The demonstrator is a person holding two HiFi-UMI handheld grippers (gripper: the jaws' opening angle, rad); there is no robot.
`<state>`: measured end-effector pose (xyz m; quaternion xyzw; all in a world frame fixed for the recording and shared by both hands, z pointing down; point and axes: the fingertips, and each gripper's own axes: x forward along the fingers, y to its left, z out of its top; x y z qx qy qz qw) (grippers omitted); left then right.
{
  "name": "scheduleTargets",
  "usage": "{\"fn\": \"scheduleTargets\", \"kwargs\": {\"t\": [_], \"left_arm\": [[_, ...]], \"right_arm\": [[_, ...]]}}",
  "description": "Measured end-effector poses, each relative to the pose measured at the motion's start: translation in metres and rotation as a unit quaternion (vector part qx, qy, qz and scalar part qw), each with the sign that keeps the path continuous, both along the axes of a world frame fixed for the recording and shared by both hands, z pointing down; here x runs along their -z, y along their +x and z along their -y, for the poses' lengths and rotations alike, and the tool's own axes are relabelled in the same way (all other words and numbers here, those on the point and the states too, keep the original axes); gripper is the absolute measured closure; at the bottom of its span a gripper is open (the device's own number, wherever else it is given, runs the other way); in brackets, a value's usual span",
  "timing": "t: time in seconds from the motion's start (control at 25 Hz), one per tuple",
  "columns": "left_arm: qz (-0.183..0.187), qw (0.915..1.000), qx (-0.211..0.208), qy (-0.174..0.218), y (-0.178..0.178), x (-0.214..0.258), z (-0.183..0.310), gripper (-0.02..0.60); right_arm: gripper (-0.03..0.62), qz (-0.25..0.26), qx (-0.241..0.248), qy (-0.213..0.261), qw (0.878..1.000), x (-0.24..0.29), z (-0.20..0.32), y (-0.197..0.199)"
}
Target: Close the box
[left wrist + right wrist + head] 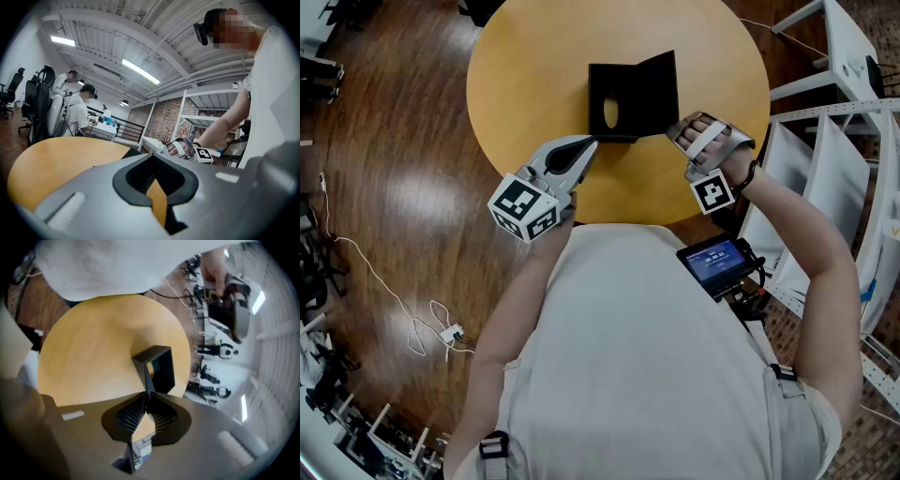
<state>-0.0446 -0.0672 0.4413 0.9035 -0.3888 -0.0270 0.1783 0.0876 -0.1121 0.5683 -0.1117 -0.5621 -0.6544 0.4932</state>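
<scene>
A black box (623, 98) stands open in the middle of the round yellow table (525, 66), its lid (661, 80) raised on the right side. My right gripper (673, 129) is shut on the lid's thin free edge (146, 378), and the box's open cavity (164, 366) lies just beyond the jaws in the right gripper view. My left gripper (589, 142) is by the box's near left corner, its tips together and nothing between them. In the left gripper view the left gripper (151, 157) points across the table toward the right hand (180, 149).
White shelving (834, 141) stands close to the table's right side. A small screen device (717, 261) hangs at the person's waist. Cables (412, 319) lie on the wood floor at the left. Other people (77, 110) sit at desks far behind the table.
</scene>
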Motion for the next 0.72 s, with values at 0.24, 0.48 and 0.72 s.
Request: {"fn": "scheduleTargets", "kwargs": {"t": [0.24,0.48,0.72], "left_arm": [[-0.004,0.9997,0.022,0.003,-0.028,0.007,-0.025,0.581],[0.001,0.9981,0.062,0.002,-0.051,0.006,-0.04,0.581],[-0.001,0.9964,0.084,-0.011,-0.088,-0.012,-0.038,0.581]], "right_arm": [[0.56,-0.121,0.153,0.005,0.981,0.016,-0.042,-0.058],[0.525,-0.15,0.191,-0.054,0.968,0.006,-0.055,-0.12],[0.501,-0.203,0.196,-0.108,0.953,-0.01,-0.029,-0.179]]}}
